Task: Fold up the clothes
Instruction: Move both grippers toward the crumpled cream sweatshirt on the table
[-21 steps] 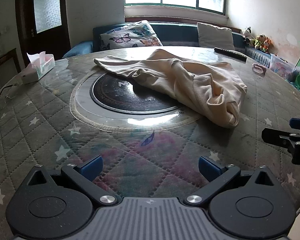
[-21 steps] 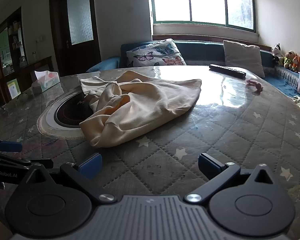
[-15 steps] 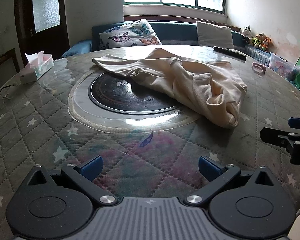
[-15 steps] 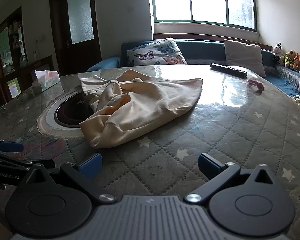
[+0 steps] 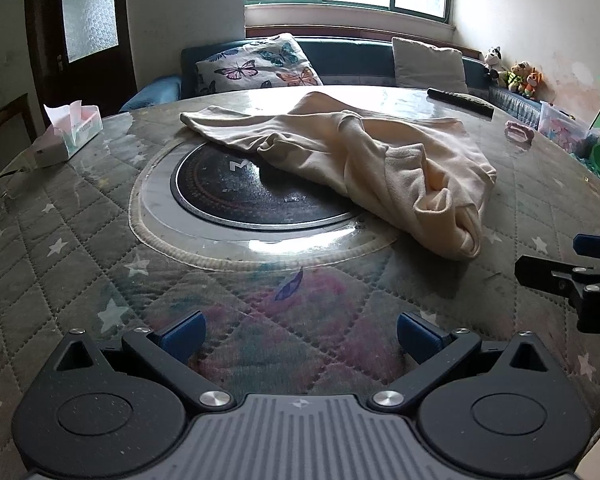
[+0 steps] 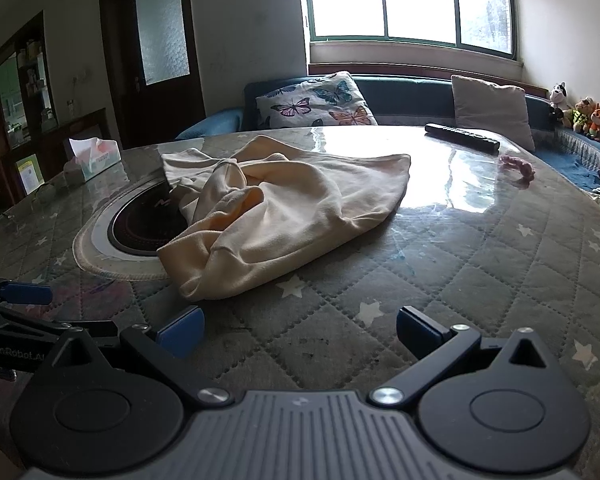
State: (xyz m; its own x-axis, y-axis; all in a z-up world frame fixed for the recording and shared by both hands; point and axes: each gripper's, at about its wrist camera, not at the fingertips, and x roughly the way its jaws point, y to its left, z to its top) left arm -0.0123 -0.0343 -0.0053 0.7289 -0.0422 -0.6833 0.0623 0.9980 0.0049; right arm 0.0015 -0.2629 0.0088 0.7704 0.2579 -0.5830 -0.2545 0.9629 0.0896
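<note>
Round table point(image 5: 100, 240): crumpled cream garment point(image 5: 360, 160) hides its own shape.

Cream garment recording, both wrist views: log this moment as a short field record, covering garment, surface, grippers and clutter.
garment: cream garment, crumpled in a heap, unfolded, partly covering the round black inset
surface: round table with a star-quilted cover under a clear sheet
left gripper: open, empty, short of the garment
right gripper: open, empty, short of the garment
clutter: tissue box at far left, remote control and small pink item at the far side
progress: folding not yet begun
</note>
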